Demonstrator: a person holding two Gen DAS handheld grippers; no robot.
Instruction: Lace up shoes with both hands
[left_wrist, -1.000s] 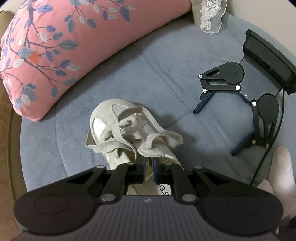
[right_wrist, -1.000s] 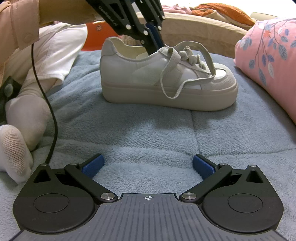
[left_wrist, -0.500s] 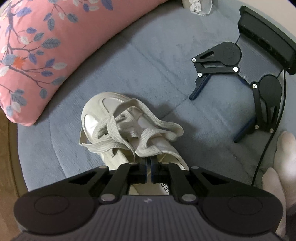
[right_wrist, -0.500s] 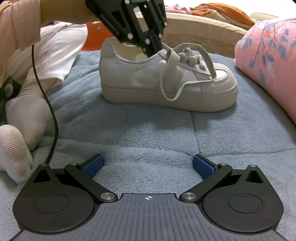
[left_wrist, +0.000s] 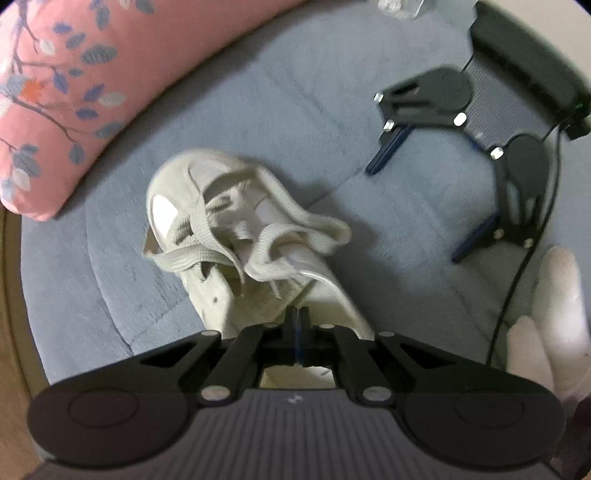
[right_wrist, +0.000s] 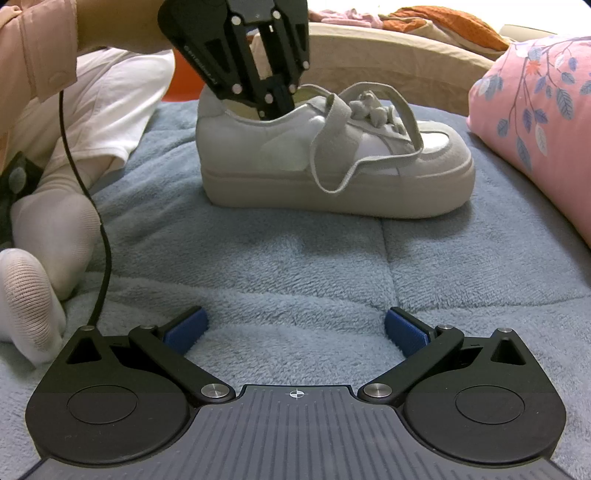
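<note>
- Shoe (right_wrist: 332, 155) stands upright on blanket (right_wrist: 295, 266), laces (left_wrist: 221, 251) loose.
- Left gripper (left_wrist: 295, 325): jaws closed at the collar, apparently steadying it; contents unclear.
- Right gripper (right_wrist: 295, 328): jaws wide, empty, well apart.

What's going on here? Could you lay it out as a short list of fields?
surface: blue blanket
shoe: pale sneaker, upright, toe toward the pink pillow
laces: loose, one loop hanging down the side
left gripper: shut, tips at the shoe's opening; whether it pinches anything cannot be told
right gripper: open, low over the blanket, apart from the shoe
person: socked foot at the left
</note>
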